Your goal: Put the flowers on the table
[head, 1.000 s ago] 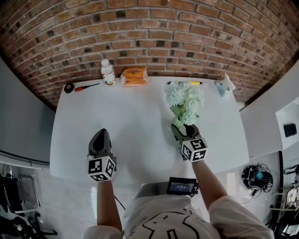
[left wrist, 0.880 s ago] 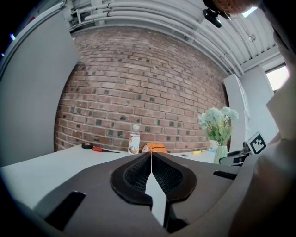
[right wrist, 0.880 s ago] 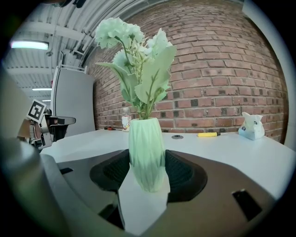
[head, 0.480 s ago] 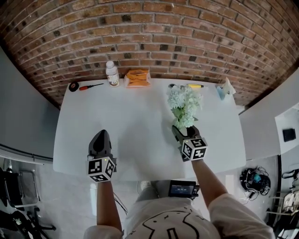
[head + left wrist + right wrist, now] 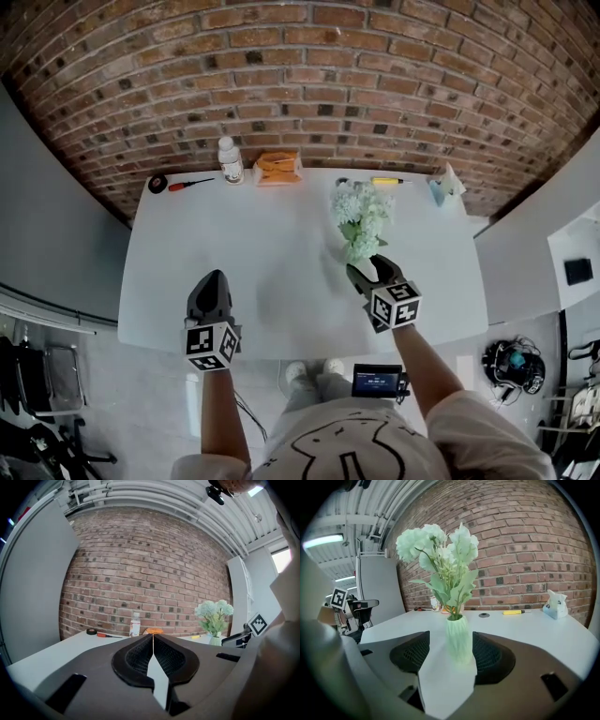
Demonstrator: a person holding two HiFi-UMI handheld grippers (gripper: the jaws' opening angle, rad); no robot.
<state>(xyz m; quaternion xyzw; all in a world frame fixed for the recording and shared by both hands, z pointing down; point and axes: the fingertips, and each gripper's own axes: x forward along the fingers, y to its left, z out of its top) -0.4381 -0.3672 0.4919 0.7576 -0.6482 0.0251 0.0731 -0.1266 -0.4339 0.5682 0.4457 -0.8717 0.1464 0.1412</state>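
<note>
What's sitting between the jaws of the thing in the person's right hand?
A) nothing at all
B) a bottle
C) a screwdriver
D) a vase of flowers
D: in the right gripper view the vase of flowers stands on the table between the parted jaws of the right hand-held gripper.
</note>
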